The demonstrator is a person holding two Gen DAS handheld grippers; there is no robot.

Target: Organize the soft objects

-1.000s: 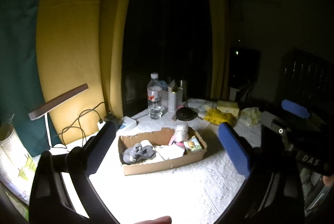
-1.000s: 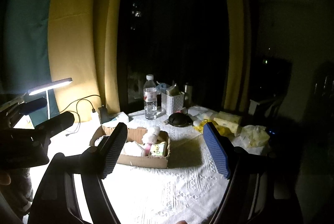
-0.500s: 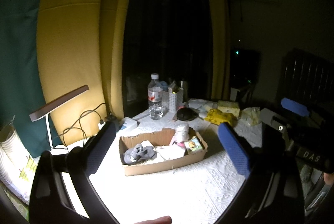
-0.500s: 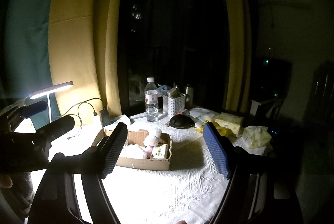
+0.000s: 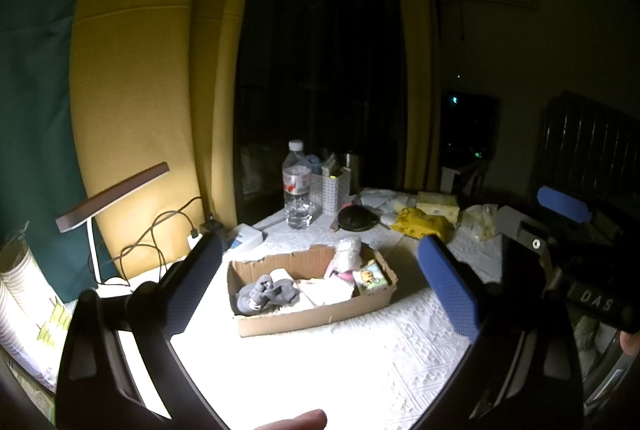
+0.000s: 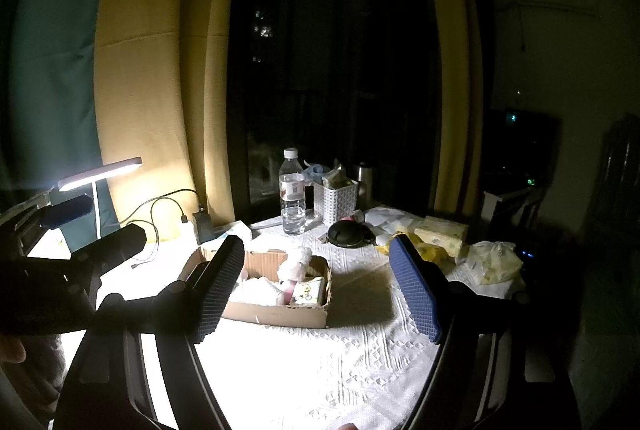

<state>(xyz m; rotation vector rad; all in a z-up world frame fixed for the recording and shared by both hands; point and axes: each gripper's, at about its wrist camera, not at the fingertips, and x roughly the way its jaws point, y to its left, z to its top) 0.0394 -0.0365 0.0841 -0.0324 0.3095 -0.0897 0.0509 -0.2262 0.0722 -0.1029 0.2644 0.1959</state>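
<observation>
Both hand-held grippers hang back above the surface (image 5: pixel 320 362), well short of the box (image 5: pixel 308 318). Left hand-held gripper (image 5: pixel 320 286): jaws spread wide, nothing between them. Right hand-held gripper (image 6: pixel 316 286): same story, wide apart and empty.

Now the box: a grey bundle (image 5: pixel 266 294) lies at its left end, white cloth (image 5: pixel 324 290) in the middle, a pink-and-white plush (image 5: pixel 346 256) standing at the back, a small packet (image 5: pixel 370 278) at the right end. So a good share of the soft things looks packed already.

Left to do, by my reckoning: the yellow bag (image 5: pixel 420 224) and the pale bundle (image 5: pixel 480 220) lie out on the cloth beyond the box, well apart from it. Whether they belong in the box, hard to say in this gloom.
</observation>
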